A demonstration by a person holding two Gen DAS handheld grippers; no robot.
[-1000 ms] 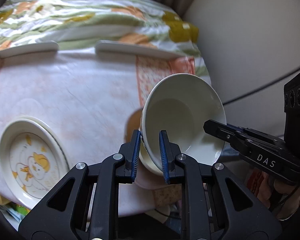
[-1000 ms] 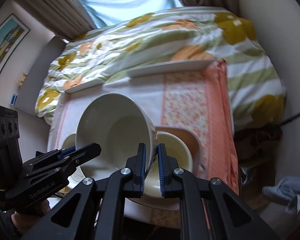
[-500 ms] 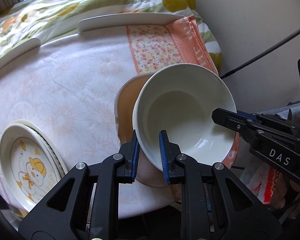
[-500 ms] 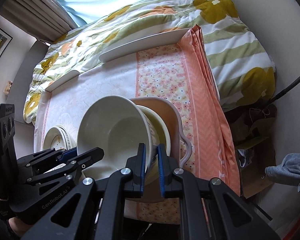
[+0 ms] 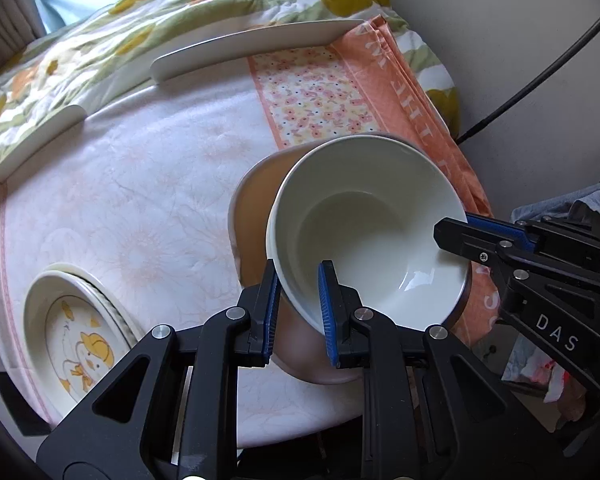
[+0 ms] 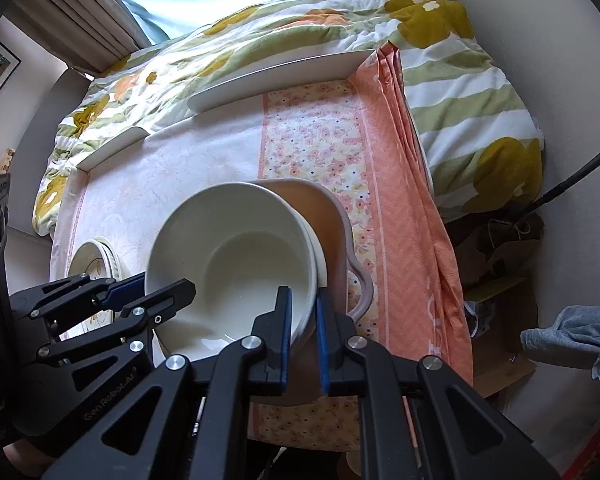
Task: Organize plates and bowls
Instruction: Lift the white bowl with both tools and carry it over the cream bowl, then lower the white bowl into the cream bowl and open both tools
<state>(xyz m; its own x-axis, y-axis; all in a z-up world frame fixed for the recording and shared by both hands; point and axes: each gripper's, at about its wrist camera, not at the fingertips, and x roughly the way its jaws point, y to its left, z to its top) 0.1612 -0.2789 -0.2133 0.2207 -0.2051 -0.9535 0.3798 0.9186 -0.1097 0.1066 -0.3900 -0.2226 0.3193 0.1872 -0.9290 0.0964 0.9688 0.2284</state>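
**Both grippers clamped on the bowl over the pink dish**

You have the white bowl [image 5: 364, 236] pinched from two sides. Your left gripper [image 5: 298, 292] is closed on the near-left part of its rim, one blue pad inside the bowl and one outside. Your right gripper [image 6: 300, 320] is closed on the opposite part of the rim in the same way, one pad on the inner wall and one on the outer.

The bowl is tilted, its mouth turned toward the left camera. It sits over the pink dish [image 6: 336, 220], a deep dish with a small handle on its right edge. In the right view a second white rim [image 6: 320, 256] shows just beneath and to the right of the bowl you hold, lying inside the pink dish; whether the two bowls touch cannot be told.

The pink dish stands at the near right of the table, on the join between the pale cloth [image 5: 112, 184] and the orange flowered cloth [image 5: 316, 96]. At the near left of the table, well apart from the bowl, lies a stack of plates [image 5: 76, 336], the top one printed with a yellow duck.

Behind the table is a bed with a green and yellow quilt [image 6: 260, 40].
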